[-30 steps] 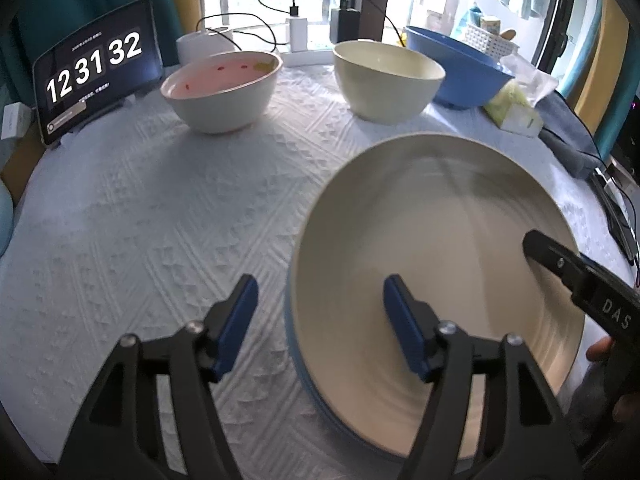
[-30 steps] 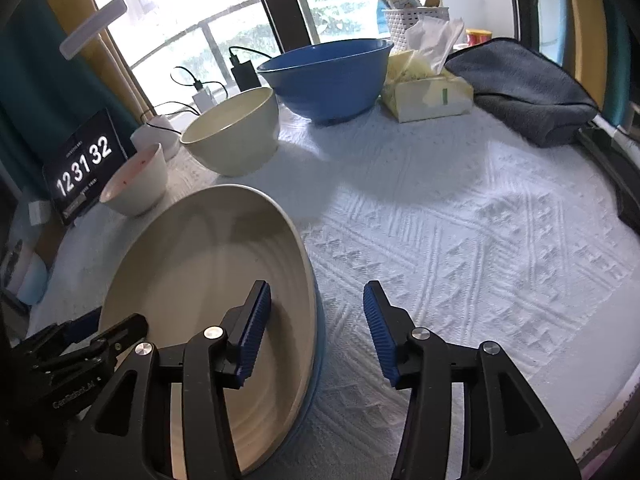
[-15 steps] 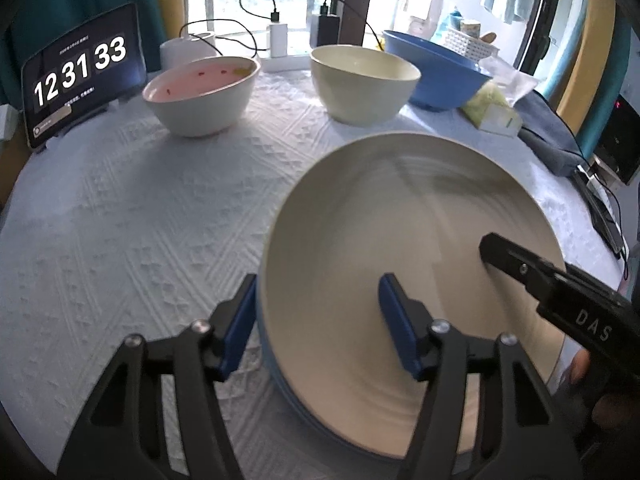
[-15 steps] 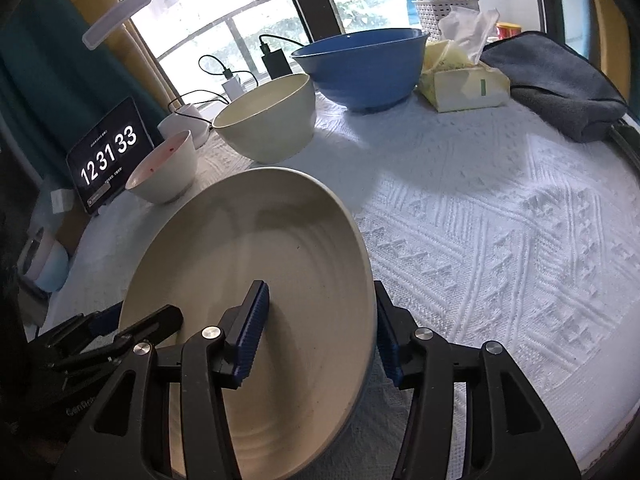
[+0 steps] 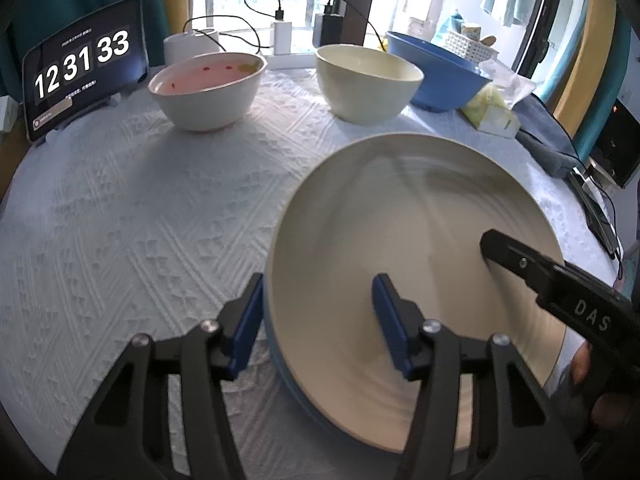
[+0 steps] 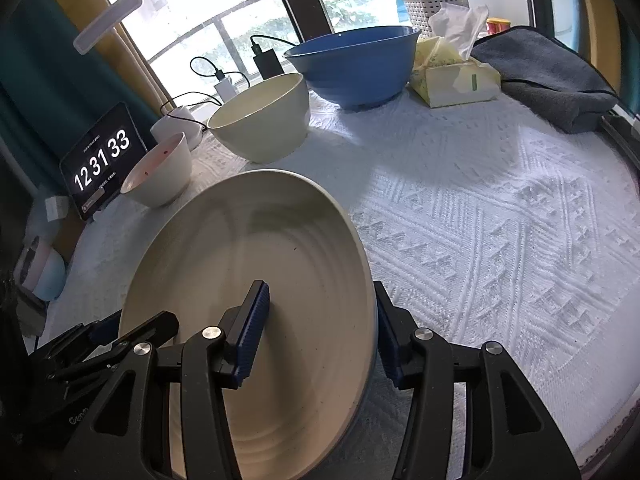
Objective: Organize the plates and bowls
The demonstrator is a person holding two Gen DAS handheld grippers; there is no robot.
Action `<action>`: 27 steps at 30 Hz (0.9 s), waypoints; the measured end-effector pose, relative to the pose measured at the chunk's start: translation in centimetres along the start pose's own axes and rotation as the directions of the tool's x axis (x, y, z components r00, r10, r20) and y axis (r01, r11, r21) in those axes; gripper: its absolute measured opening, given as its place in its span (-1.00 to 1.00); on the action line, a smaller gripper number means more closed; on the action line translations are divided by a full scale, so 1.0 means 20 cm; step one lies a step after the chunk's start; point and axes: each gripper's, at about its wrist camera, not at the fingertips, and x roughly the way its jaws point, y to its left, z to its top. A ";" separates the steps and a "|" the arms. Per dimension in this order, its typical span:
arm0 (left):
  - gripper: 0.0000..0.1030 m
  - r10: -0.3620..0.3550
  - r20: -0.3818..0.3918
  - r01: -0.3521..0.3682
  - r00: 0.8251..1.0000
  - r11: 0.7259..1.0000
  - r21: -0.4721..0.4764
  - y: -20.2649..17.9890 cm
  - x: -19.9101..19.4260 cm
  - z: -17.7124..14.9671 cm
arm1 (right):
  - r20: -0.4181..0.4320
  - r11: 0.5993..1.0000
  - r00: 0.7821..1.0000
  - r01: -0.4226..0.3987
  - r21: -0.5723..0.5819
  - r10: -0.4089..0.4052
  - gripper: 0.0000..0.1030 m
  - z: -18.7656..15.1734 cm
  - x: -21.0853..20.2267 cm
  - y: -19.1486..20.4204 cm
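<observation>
On white tablecloth, grippers straddling plate rim

Left gripper narrower astride plate rim

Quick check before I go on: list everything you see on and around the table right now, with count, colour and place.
Plate: one, cream with a blue underside, nearest the cameras, both grippers astride its rim.
Pink-lined bowl: one, white outside, far left by the clock.
Cream bowl: one, far centre.
Blue bowl: one, largest, far right of the cream bowl.
Clock tablet: one, black, reads 12 31 33, far left edge.
Tissue pack: one, yellow-green, beside the blue bowl.
Towel: one, grey, folded, far right.
Chargers and cables: black and white, on the sill.
Tablecloth: one, white, textured.
Left gripper: black, blue pads, has just been closing across the plate's left rim.
Right gripper: same, across the right rim.
</observation>
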 end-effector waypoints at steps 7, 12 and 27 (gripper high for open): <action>0.06 -0.006 -0.001 0.005 1.000 1.000 -0.026 0.08 -0.02 0.00 | -0.005 1.000 1.000 0.006 -0.027 -0.006 0.02 0.01 0.00 0.07; 0.06 0.000 0.008 0.000 1.000 0.999 -0.052 0.18 -0.04 -0.01 | -0.014 0.999 1.000 -0.002 -0.050 0.001 0.01 0.03 0.03 0.16; 0.06 0.028 0.023 -0.024 0.999 0.989 -0.145 0.48 -0.08 -0.01 | -0.052 0.991 0.999 -0.020 -0.132 0.013 0.01 0.03 0.16 0.44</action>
